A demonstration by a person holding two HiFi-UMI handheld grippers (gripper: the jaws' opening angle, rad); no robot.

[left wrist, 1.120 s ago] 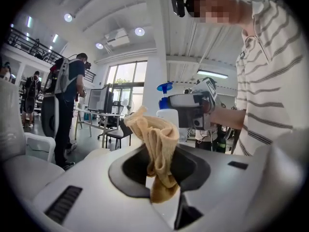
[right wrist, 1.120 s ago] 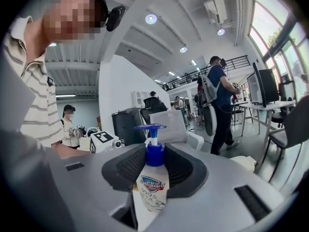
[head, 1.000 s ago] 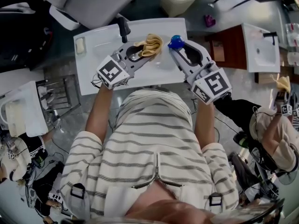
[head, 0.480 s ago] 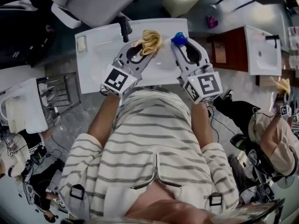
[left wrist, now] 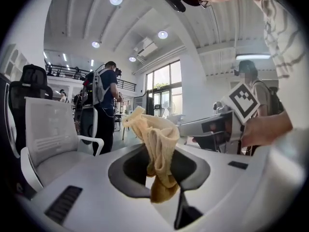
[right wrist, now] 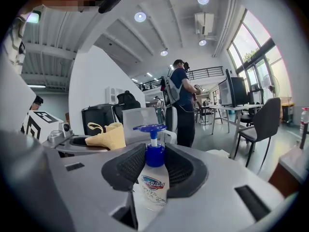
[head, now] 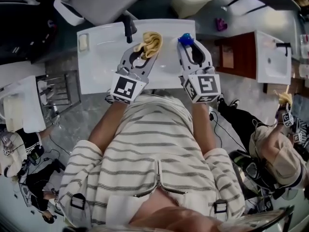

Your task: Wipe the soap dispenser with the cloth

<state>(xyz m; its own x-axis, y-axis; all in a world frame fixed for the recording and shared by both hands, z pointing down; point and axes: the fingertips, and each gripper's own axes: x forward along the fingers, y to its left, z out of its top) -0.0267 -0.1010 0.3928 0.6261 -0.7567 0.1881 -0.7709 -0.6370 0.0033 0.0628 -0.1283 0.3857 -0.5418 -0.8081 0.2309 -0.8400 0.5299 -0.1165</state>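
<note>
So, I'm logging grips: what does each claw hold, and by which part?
Left claw: the cloth, pinched near its lower middle, with the rest bunched above. Right claw: the dispenser, by its shoulder just below the blue pump.

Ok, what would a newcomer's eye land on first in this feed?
The blue-pumped soap dispenser stands out, clamped upright in the right gripper above the white sink. Next to it, a crumpled yellow cloth hangs bunched in the left gripper, apart from the bottle.
</note>
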